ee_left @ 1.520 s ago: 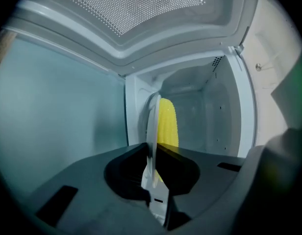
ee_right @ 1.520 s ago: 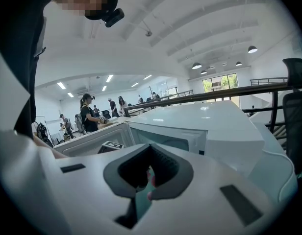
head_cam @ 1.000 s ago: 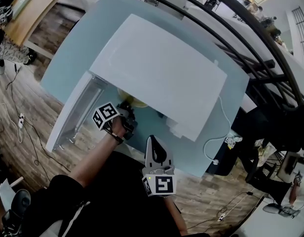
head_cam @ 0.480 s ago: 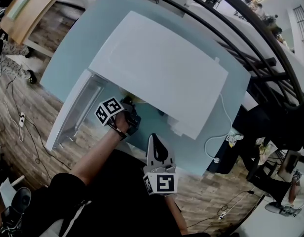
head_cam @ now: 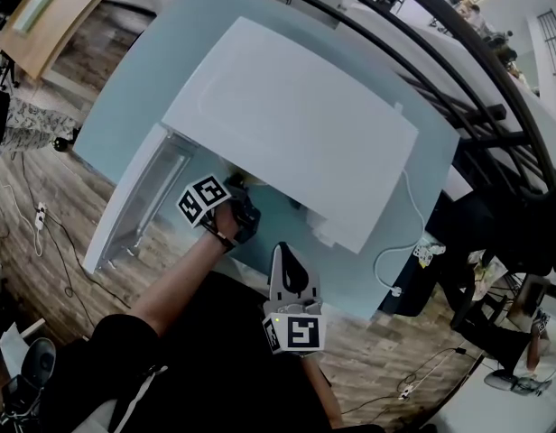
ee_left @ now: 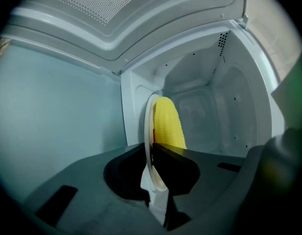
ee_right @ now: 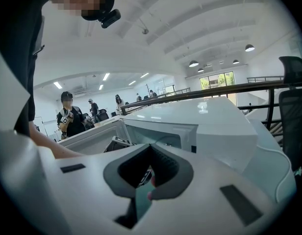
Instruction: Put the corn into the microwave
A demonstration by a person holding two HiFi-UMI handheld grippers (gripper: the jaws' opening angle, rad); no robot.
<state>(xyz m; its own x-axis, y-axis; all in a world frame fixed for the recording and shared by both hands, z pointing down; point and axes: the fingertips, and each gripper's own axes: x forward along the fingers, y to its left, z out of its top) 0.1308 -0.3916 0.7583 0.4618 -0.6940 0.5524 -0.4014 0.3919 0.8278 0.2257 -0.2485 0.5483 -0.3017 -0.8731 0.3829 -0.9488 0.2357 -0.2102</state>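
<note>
The yellow corn (ee_left: 168, 121) lies on a white plate (ee_left: 149, 131), seen edge-on in the left gripper view. My left gripper (ee_left: 152, 148) is shut on the plate's rim and holds it at the mouth of the white microwave (head_cam: 296, 124), with the empty cavity (ee_left: 210, 106) just behind the corn. In the head view the left gripper (head_cam: 235, 188) sits under the microwave's front edge, which hides plate and corn. My right gripper (head_cam: 285, 258) hangs back nearer my body, shut and empty, pointing at the microwave (ee_right: 210, 126).
The microwave door (head_cam: 138, 201) stands swung open to the left of my left hand. The microwave sits on a pale blue table (head_cam: 143, 70), its white cable (head_cam: 391, 264) trailing off the right side. Dark railings (head_cam: 458, 70) run behind; people stand far off.
My left gripper has moved a little further toward the microwave opening, and the plate and corn have slid out of the head view. The right gripper has stayed put.
</note>
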